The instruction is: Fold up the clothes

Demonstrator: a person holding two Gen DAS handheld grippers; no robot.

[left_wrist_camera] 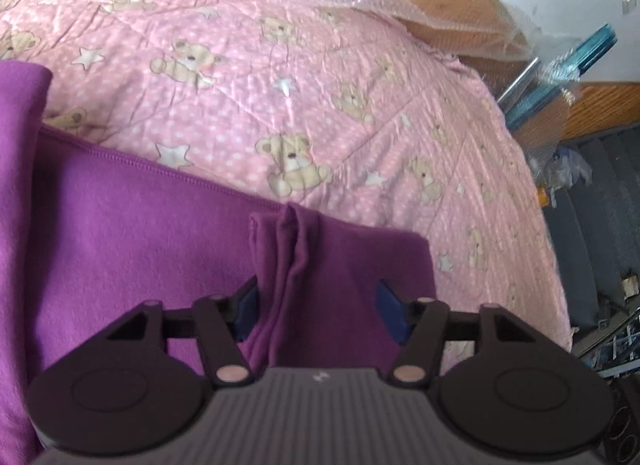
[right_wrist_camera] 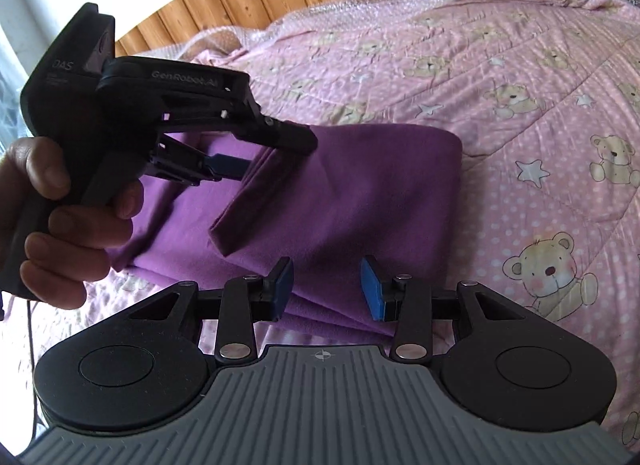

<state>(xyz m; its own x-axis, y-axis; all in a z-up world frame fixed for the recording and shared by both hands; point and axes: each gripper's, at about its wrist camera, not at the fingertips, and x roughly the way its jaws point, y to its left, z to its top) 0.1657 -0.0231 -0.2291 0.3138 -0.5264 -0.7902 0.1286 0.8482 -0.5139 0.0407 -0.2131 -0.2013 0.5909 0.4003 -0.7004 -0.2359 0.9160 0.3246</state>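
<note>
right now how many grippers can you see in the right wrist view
2. The right gripper sits at the bottom of the view, open over the near edge of the purple garment. The left gripper, held in a hand, is at the upper left around a raised fold.

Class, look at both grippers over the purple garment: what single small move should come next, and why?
Probably close the left gripper on the bunched fold of the purple garment: its jaws stand open around that ridge, while the right gripper hovers open at the near edge.
</note>
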